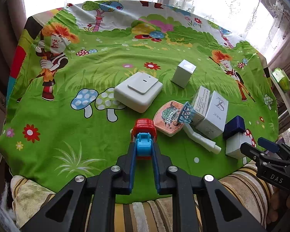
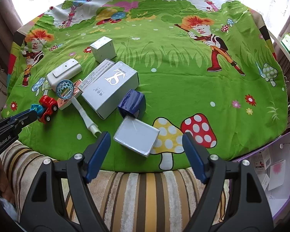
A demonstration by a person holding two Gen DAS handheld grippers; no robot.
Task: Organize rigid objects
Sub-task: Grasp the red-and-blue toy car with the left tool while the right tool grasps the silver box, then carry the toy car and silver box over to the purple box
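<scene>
Left wrist view: left tongs (image 1: 144, 152) clamp the blue rear of a glossy plastic toy truck (image 1: 144, 133), red cab pointing away, long axis along the fingers, above the fuzzy green cloth (image 1: 58, 116). Right wrist view: right tongs (image 2: 146, 150) spread wide around nothing, near a square grey box (image 2: 135, 135).

A green cartoon cloth (image 2: 174, 89) carries white boxes (image 2: 110, 89), a blue box (image 2: 132, 103), a switch (image 1: 138, 90), a hoop toy (image 1: 169, 118) (lying flat) and a toy truck (image 2: 47, 107).
</scene>
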